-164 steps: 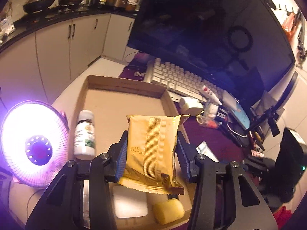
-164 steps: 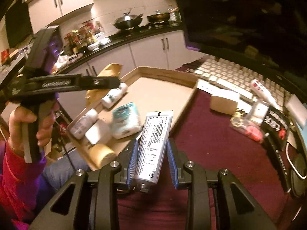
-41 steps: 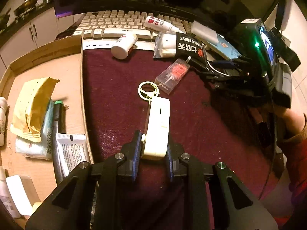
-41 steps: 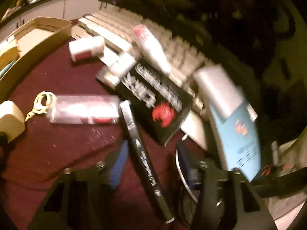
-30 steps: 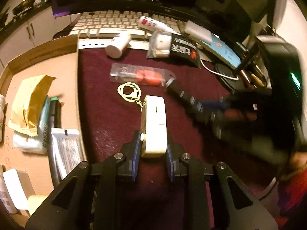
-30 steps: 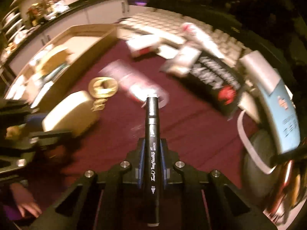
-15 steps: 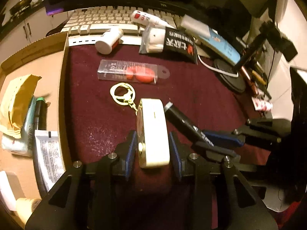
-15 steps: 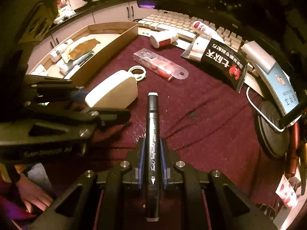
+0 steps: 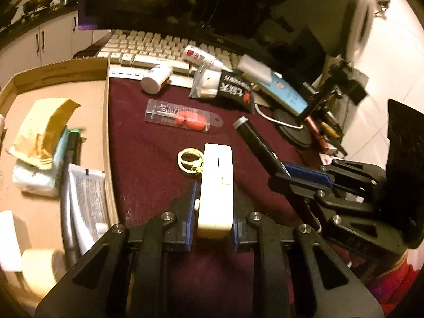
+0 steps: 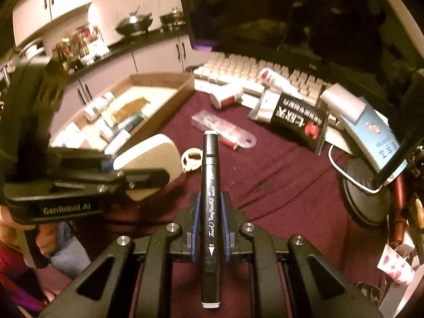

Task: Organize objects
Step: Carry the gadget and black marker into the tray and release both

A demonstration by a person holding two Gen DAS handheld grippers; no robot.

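both grippers have lifted clear of the maroon worktop since a second ago, each with its load. left gripper is clamped on a cream case, its jaws just closing tight on it after a brief slackening; a yellow ring dangles from the case's far end. right gripper is clamped on a black marker, which points forward between the fingers, capped tip out in front. the two grippers hang side by side, near each other, above the cloth. to the left a cardboard tray holds a yellow packet, a tube and other small goods. left behind on the cloth are a clear pack with red pieces, a white bottle on its side and a black packet near the keyboard.
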